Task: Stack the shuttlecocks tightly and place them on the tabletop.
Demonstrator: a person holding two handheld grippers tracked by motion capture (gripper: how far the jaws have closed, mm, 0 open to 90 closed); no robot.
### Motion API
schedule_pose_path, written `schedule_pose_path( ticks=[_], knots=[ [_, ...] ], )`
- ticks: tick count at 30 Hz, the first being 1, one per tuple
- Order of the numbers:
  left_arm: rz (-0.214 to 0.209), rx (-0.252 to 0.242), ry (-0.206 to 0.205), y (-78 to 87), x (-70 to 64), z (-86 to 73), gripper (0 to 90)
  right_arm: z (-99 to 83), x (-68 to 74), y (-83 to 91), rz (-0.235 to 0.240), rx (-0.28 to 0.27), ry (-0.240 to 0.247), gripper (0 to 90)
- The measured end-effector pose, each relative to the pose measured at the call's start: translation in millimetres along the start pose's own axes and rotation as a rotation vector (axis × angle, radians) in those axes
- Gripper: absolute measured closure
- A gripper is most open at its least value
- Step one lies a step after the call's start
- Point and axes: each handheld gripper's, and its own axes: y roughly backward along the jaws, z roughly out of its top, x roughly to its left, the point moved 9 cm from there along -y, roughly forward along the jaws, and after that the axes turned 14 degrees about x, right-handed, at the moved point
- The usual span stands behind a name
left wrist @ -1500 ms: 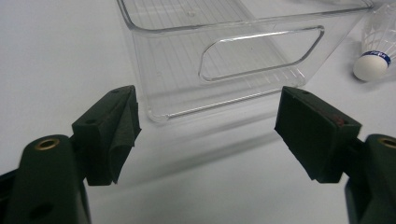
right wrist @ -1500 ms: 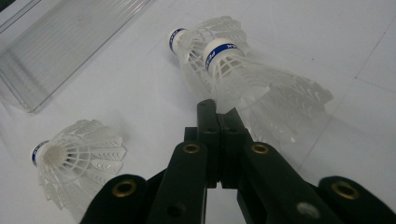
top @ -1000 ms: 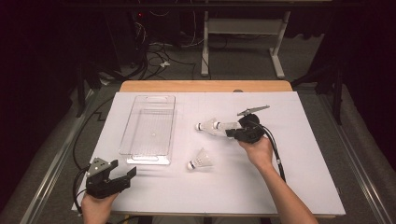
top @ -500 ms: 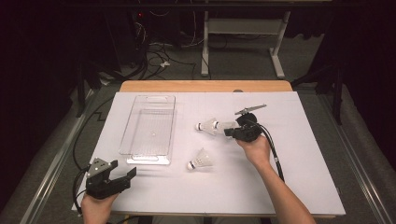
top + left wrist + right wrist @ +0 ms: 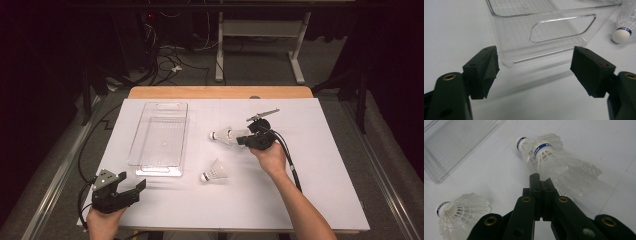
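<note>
Two white shuttlecocks nested one inside the other lie on the white table cover, corks pointing left. My right gripper is at their skirt end. In the right gripper view its jaws are pressed together on the rim of the nested pair's skirt. A single shuttlecock lies nearer the front, also seen low left and at the far right. My left gripper rests at the front left corner, open and holding nothing, facing the end wall of a clear plastic tray.
The clear tray lies lengthwise on the left half of the table, with nothing in it. A black cable trails from the right gripper along the forearm. The table's wooden far edge borders dark floor with cables and a desk frame.
My right gripper has crept slightly left, closer onto the nested shuttlecocks. The left gripper and the single shuttlecock have stayed in place.
</note>
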Motion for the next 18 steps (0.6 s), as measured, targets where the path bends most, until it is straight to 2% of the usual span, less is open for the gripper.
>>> schedule_pose_path(
  ticks=[18],
  knots=[
    [-0.007, 0.003, -0.005, -0.3, -0.7, -0.3, 23.6, 4.3, 0.7, -2.9, 0.000, 0.014, 0.012, 90.0]
  ],
)
